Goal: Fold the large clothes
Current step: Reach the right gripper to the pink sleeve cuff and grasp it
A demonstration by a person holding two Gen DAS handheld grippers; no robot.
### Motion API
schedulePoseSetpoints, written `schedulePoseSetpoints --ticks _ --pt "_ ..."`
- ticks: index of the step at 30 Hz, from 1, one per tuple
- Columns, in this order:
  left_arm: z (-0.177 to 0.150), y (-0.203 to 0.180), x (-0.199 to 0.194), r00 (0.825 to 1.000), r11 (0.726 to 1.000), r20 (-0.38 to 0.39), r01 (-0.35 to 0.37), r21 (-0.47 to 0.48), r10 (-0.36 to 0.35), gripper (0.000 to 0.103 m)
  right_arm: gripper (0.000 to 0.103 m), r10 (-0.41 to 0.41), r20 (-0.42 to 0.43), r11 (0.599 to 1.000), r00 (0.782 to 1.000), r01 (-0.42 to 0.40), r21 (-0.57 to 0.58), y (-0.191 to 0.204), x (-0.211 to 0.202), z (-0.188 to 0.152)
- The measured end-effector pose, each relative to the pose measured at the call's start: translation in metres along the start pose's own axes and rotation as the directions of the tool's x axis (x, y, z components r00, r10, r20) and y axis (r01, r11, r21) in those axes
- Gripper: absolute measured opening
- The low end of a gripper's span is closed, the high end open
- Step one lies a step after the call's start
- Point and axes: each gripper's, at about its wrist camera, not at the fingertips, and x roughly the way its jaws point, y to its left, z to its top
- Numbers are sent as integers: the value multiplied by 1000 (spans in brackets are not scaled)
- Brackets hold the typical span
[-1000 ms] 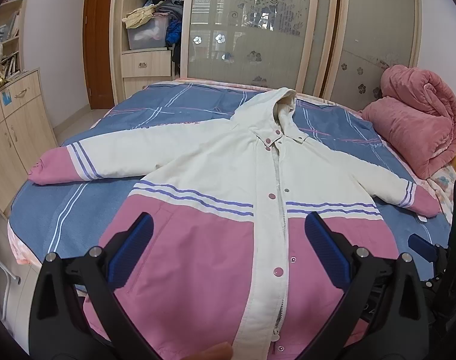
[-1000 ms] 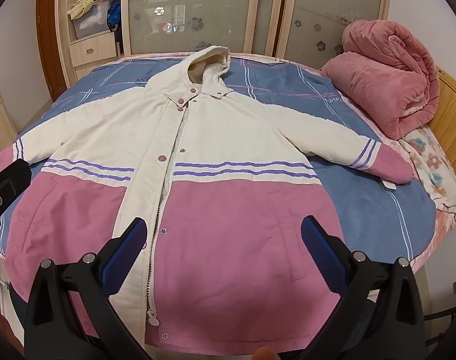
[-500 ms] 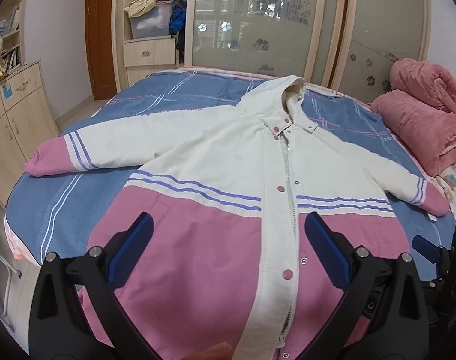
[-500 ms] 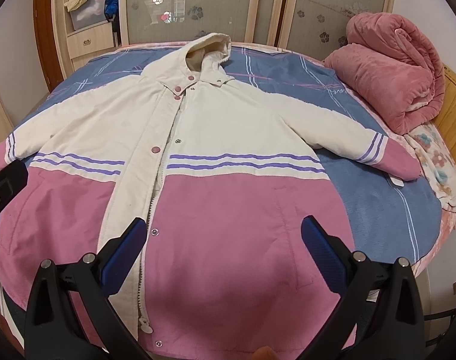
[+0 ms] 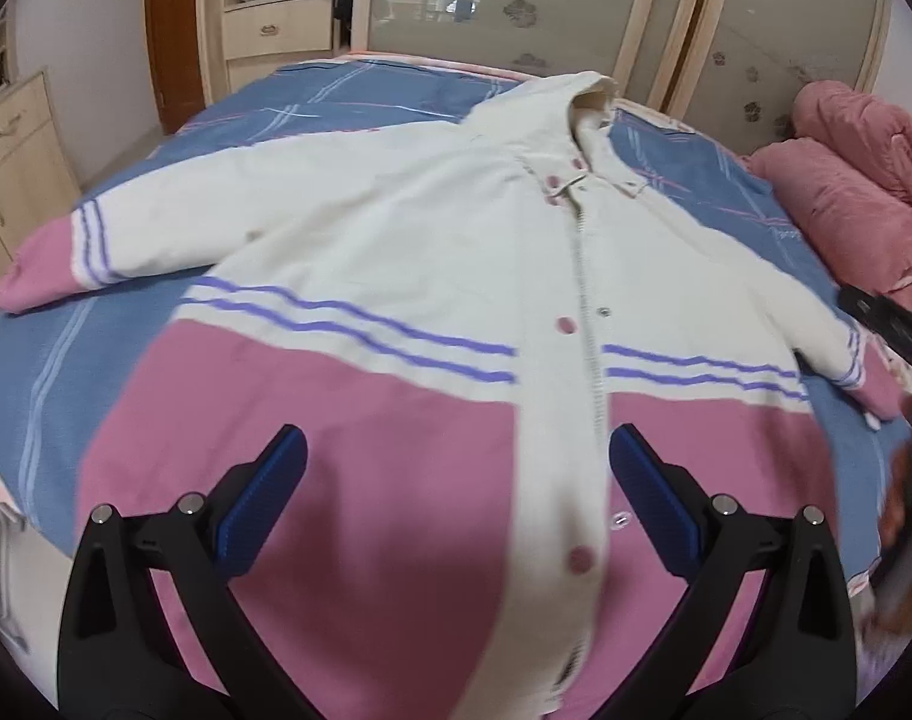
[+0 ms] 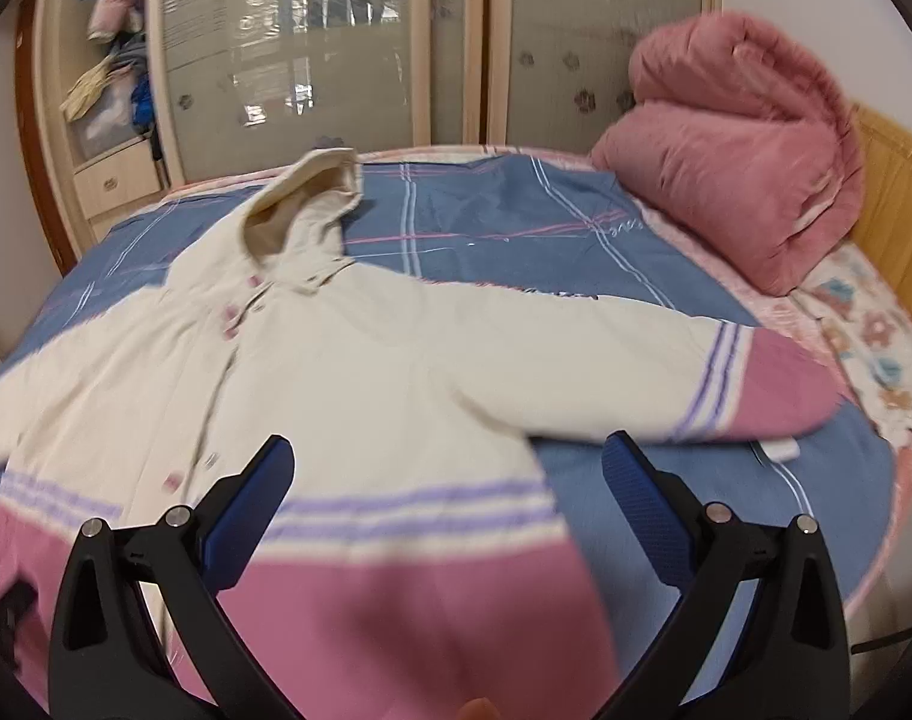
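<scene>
A cream and pink hooded jacket (image 5: 432, 276) with purple stripes lies flat, front up, on the blue bed, both sleeves spread out. My left gripper (image 5: 456, 480) is open and empty above the pink lower part, left of the snap placket. My right gripper (image 6: 447, 483) is open and empty above the jacket's (image 6: 360, 372) right side, near the armpit. The right sleeve (image 6: 684, 384) with its pink cuff stretches to the right. The left sleeve cuff (image 5: 42, 270) lies at the bed's left edge.
A rolled pink quilt (image 6: 744, 144) sits at the bed's right, by a wooden headboard (image 6: 894, 192). Wardrobe sliding doors (image 6: 312, 48) stand behind the bed. A wooden cabinet (image 5: 18, 150) stands at left. The right gripper's body shows at the left view's right edge (image 5: 900, 330).
Both grippers have moved forward over the jacket. The right gripper has swung right toward the right sleeve. Both stay open.
</scene>
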Motion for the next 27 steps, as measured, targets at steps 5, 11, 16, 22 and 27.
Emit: schedulePoseSetpoints --ticks 5,11,16,22,27 --pt "9 -34 11 997 999 62 45 26 -47 101 102 15 20 995 1000 -17 101 -43 47 4" --pt "30 -84 61 987 988 21 156 0 -156 84 86 -69 -112 967 991 94 238 -83 107 -10" --pt "41 -138 117 993 992 -70 96 85 -90 85 87 -10 -180 956 984 62 287 -93 110 -4" --pt "48 -172 138 999 993 -36 11 113 -7 92 97 105 -276 810 955 79 581 -142 119 -39" --pt "46 -190 151 999 995 -51 -10 102 15 95 98 120 -269 810 956 63 583 -160 128 -34"
